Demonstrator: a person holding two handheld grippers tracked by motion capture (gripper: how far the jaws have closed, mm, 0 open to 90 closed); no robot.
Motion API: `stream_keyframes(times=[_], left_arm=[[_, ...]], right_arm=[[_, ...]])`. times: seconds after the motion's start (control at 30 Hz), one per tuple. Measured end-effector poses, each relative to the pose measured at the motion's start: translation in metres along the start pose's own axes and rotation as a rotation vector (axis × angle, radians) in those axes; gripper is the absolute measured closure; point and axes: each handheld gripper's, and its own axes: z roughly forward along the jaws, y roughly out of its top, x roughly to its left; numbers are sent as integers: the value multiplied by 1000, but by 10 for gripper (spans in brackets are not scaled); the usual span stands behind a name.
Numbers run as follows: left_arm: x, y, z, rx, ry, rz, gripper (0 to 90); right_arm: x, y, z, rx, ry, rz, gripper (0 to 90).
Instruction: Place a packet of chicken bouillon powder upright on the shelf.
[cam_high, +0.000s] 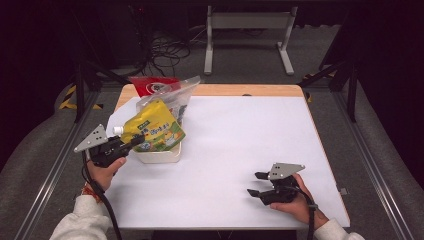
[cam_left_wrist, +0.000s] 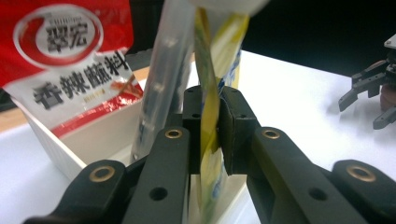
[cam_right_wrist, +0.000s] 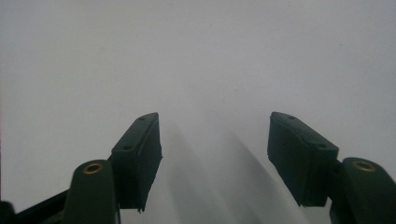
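A yellow spouted pouch (cam_high: 152, 127) with a white cap hangs tilted over a white rectangular bin (cam_high: 159, 155) at the table's left. My left gripper (cam_high: 134, 144) is shut on the pouch's edge; in the left gripper view the pouch (cam_left_wrist: 208, 116) is pinched edge-on between the two pads. A red and white packet (cam_left_wrist: 70, 56) and a clear bag (cam_left_wrist: 161, 88) stand in the bin (cam_left_wrist: 93, 140). My right gripper (cam_high: 257, 184) rests open near the front right of the table, its jaws wide apart over bare white tabletop (cam_right_wrist: 210, 70).
The white sheet (cam_high: 240, 145) covers a wooden table. The red packet (cam_high: 152, 85) and the clear bag (cam_high: 172, 95) rise from the bin's far end. Metal frame rails run along both sides. A white stand and cables lie on the floor beyond.
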Motion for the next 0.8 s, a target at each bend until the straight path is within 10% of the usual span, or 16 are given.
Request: stream_keyframes(times=[0.8], left_arm=[[-9, 44, 0, 171, 17, 68, 890]], right_arm=[[-1, -1, -3, -12, -8, 15, 338]])
